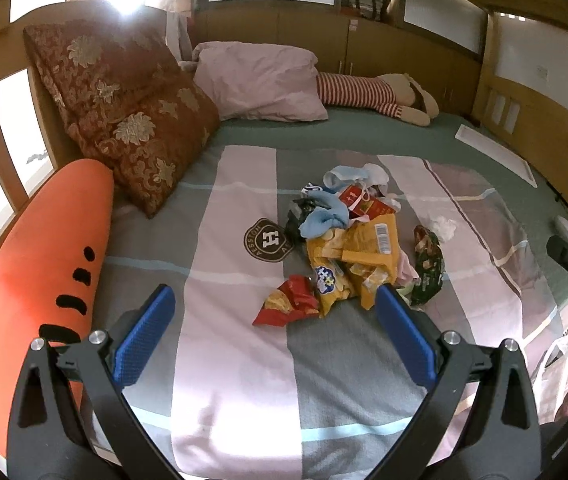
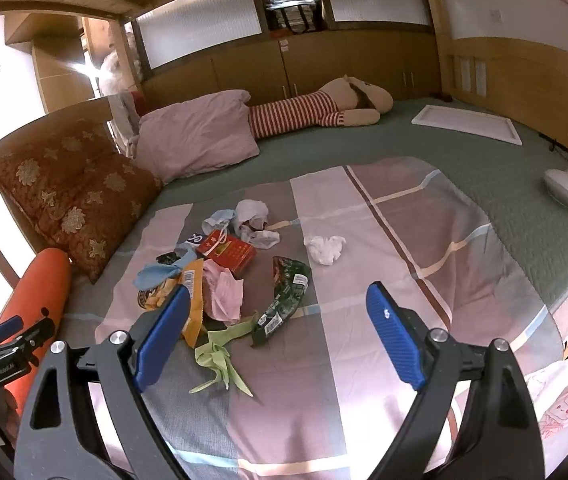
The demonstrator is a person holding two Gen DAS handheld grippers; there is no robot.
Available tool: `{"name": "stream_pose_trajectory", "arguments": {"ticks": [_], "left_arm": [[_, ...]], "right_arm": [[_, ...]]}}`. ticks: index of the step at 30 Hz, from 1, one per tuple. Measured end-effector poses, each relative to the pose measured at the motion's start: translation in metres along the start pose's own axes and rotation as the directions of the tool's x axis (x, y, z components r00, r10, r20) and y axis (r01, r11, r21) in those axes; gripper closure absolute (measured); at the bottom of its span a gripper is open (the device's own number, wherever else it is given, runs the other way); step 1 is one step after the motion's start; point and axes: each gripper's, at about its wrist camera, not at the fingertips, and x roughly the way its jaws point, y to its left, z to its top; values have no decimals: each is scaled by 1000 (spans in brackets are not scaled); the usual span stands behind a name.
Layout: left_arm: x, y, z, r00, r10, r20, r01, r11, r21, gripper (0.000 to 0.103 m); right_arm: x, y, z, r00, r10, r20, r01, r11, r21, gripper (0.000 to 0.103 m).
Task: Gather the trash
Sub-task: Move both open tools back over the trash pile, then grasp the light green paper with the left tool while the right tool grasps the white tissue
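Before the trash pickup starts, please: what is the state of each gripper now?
Left gripper: open, holding nothing.
Right gripper: open, holding nothing.

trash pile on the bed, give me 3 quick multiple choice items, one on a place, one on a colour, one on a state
1. Where does the crumpled white tissue lie?
A. apart from the pile, on the striped blanket
B. on the pink pillow
C. inside the red box

2. What colour is the long plush toy at the bed's edge?
A. green
B. orange
C. blue

3. How is the right gripper?
A. shut on a wrapper
B. shut on nothing
C. open, holding nothing

Key: 1 A, the tissue sits alone beside the pile; 2 B, it is an orange carrot shape with a black face; 3 C, its blue pads stand wide apart above the blanket.
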Motion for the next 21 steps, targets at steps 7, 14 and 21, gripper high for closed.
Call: {"name": "stream_pose_trajectory", "arguments": {"ticks": [7, 14, 21], "left_arm": [[9, -13, -4, 999, -16, -29, 17, 1000, 18, 3], [51, -80, -19, 977, -128, -171, 141, 988, 66, 3], [114, -142, -29, 963, -92, -255, 111, 992, 62, 4]], "right_arm": [[2, 0, 0, 1000, 6, -1, -6, 1000, 7, 15], [7, -5, 0, 1000, 6, -13, -5, 999, 33, 15], [13, -21, 5, 1000, -4, -25, 6, 997, 73, 16]]}}
